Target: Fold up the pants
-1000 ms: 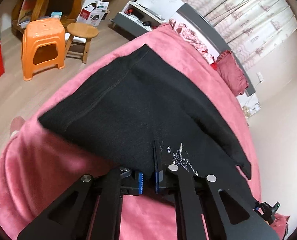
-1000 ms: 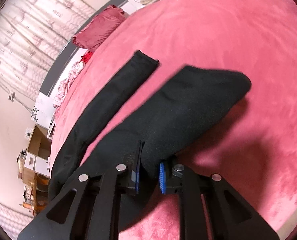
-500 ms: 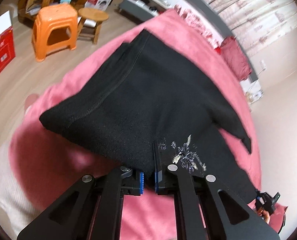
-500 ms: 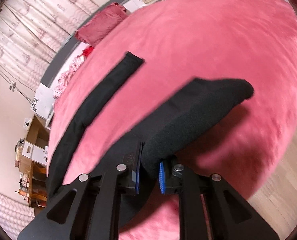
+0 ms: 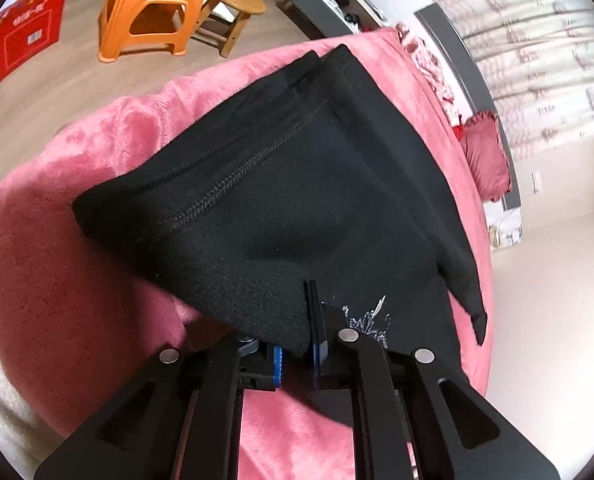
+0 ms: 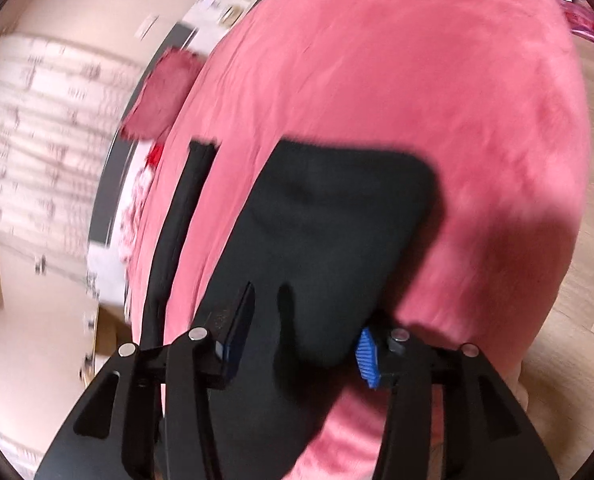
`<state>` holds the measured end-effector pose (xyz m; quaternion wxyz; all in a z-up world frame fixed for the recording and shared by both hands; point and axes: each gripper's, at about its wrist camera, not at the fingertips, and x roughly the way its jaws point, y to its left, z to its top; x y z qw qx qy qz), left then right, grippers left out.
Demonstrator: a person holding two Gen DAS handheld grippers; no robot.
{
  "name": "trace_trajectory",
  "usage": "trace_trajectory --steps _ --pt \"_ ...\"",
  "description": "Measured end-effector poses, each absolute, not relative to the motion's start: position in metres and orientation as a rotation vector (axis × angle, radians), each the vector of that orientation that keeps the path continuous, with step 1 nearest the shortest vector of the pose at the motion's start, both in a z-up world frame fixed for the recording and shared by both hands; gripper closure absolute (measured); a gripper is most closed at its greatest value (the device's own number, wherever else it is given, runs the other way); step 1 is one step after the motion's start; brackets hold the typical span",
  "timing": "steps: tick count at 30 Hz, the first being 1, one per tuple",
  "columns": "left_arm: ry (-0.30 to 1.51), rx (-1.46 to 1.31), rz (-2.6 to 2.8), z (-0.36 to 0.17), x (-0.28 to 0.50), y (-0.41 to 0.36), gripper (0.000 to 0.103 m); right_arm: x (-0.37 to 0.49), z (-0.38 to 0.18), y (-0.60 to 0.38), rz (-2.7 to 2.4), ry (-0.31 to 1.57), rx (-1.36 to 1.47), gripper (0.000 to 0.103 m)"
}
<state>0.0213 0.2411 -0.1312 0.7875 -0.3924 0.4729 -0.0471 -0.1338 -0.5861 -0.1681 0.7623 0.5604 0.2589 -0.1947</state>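
Black pants (image 5: 297, 184) lie on a pink bed cover (image 5: 57, 300), with the waist part folded over itself. My left gripper (image 5: 297, 354) still pinches the near fold of cloth beside a white embroidered mark (image 5: 371, 320), and its jaws are starting to open. In the right wrist view, which is blurred, a folded pant leg (image 6: 329, 232) rests on the cover (image 6: 417, 80). My right gripper (image 6: 301, 354) is opening, its blue pads (image 6: 367, 360) standing clear on either side of the cloth. The other leg (image 6: 177, 232) stretches away at the left.
On the floor beyond the bed stand an orange plastic stool (image 5: 153, 4), a round wooden stool (image 5: 237, 0) and a red box (image 5: 25, 40). A dark red pillow (image 5: 489, 156) lies by the grey headboard. The bed's edge drops to wooden floor (image 6: 585, 240) at the right.
The right jaws have spread and let go of the leg fold, which now lies on the cover. Both grippers have sunk towards the bed. The left pads have parted slightly.
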Motion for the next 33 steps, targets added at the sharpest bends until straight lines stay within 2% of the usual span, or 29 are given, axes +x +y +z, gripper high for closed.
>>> trace_trajectory --steps 1,2,5,8,15,17,20,22,24,28,29,31,33 --pt "1.021 -0.831 -0.096 -0.13 0.022 0.238 0.095 -0.13 -0.167 -0.59 -0.443 0.587 1.201 0.089" --pt "1.018 -0.815 -0.095 -0.129 0.021 0.235 0.095 -0.123 -0.164 -0.596 -0.47 0.631 1.164 0.093" --pt "1.008 -0.734 -0.077 -0.116 0.02 0.227 0.096 -0.117 -0.14 -0.599 -0.487 0.614 1.083 0.095" --pt "0.981 -0.668 -0.062 -0.098 0.014 0.222 0.097 -0.121 -0.104 -0.597 -0.49 0.509 0.924 0.096" --pt "1.09 -0.692 -0.025 -0.126 0.014 0.225 0.096 -0.119 -0.159 -0.603 -0.59 0.662 0.931 0.096" --pt "1.09 -0.705 -0.023 -0.126 0.014 0.228 0.093 -0.124 -0.166 -0.601 -0.591 0.648 0.923 0.094" --pt "1.074 -0.738 -0.003 -0.124 0.012 0.238 0.091 -0.137 -0.164 -0.606 -0.626 0.644 0.931 0.086" --pt "1.056 -0.79 0.028 -0.124 0.009 0.25 0.091 -0.138 -0.156 -0.608 -0.703 0.653 0.895 0.076" --pt "1.023 -0.848 0.065 -0.122 0.003 0.264 0.091 -0.136 -0.145 -0.608 -0.797 0.665 0.849 0.061" --pt "0.968 -0.841 0.134 -0.111 -0.004 0.285 0.091 -0.119 -0.115 -0.583 -0.926 0.683 0.647 0.055" --pt "0.955 -0.82 0.159 -0.107 -0.005 0.289 0.088 -0.112 -0.11 -0.573 -0.915 0.678 0.603 0.052" --pt "0.925 -0.783 0.203 -0.099 -0.007 0.295 0.086 -0.091 -0.093 -0.539 -0.847 0.648 0.473 0.037" --pt "0.892 -0.743 0.269 -0.091 -0.01 0.301 0.086 -0.067 -0.084 -0.508 -0.754 0.637 0.378 0.032"
